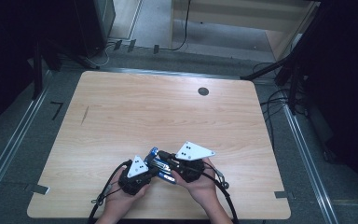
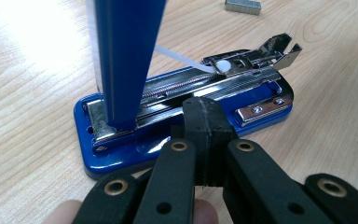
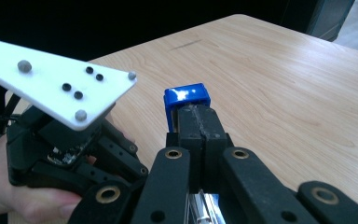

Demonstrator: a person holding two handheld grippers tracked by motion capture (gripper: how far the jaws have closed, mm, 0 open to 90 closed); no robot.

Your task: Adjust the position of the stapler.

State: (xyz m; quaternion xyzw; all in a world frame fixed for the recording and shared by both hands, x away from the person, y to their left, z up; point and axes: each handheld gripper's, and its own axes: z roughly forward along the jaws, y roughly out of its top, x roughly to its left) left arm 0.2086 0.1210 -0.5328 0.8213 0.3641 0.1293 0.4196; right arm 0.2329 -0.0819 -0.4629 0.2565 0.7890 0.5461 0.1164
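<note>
High view: a blue stapler [image 1: 161, 167] lies on the near middle of the tabletop [image 1: 168, 112], between the two hands. Left gripper [image 1: 145, 173] and right gripper [image 1: 168, 164] meet over it from either side. A dark round grommet [image 1: 203, 91] sits well apart at the far edge.

Left gripper view: stapler base [image 2: 121, 149] flat on the wood, its blue top arm [image 2: 126, 56] swung up nearly vertical, so the chrome staple channel [image 2: 200, 84] lies exposed. The left gripper's fingers [image 2: 193, 121] are closed together, tips pressed against the near side of the base and channel. Whether anything is pinched between them I cannot tell; judged purpose is to pin the base down so it does not slide or lift. A strip of loose staples [image 2: 242, 5] lies beyond, far side, likely the refill.

Right gripper view: the right gripper's fingers [image 3: 191, 123] are closed, tips up against the blue end of the lifted top arm [image 3: 186, 100]. Whether they clamp it or only brace it I cannot tell. Judged purpose: keep the arm open against its spring. The other gripper, with its white plate [image 3: 51, 81], sits just left.
</note>
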